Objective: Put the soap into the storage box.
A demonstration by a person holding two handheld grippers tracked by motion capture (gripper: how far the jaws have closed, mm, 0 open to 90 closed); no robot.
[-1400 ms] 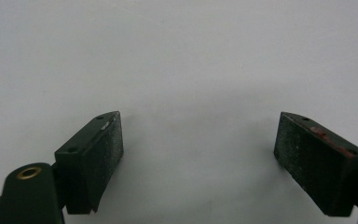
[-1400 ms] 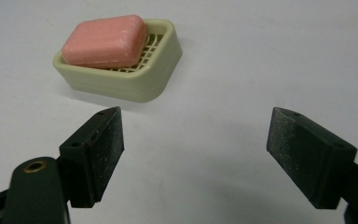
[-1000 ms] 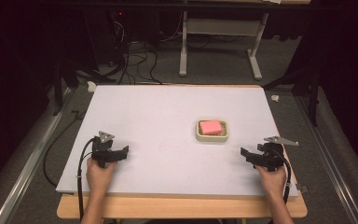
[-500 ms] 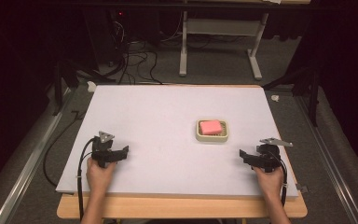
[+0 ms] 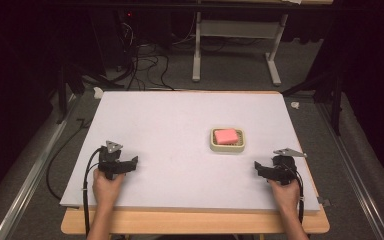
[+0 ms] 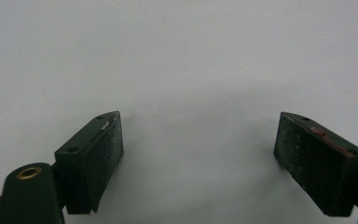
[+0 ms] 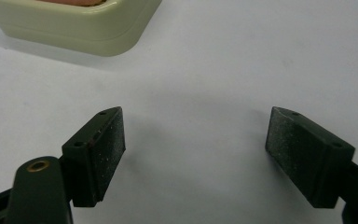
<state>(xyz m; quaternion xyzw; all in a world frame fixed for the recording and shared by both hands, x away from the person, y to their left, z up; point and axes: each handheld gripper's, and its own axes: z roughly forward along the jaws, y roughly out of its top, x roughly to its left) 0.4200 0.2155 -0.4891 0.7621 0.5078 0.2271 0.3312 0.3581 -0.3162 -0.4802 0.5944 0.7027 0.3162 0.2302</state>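
Pink rectangular sponge (image 5: 226, 135) sitting in a cream rounded-square plastic dish (image 5: 227, 148), right of centre on the pale lilac table mat (image 5: 170, 125). Right gripper (image 5: 258, 167) low at the mat's near right, just short of the dish (image 7: 74, 28), jaws spread wide apart, nothing between. Left gripper (image 5: 132, 161) well away at the near left, jaws likewise apart over bare mat (image 6: 182, 70).

High cam overhead (image 5: 180, 130) table — claw cams close, low.
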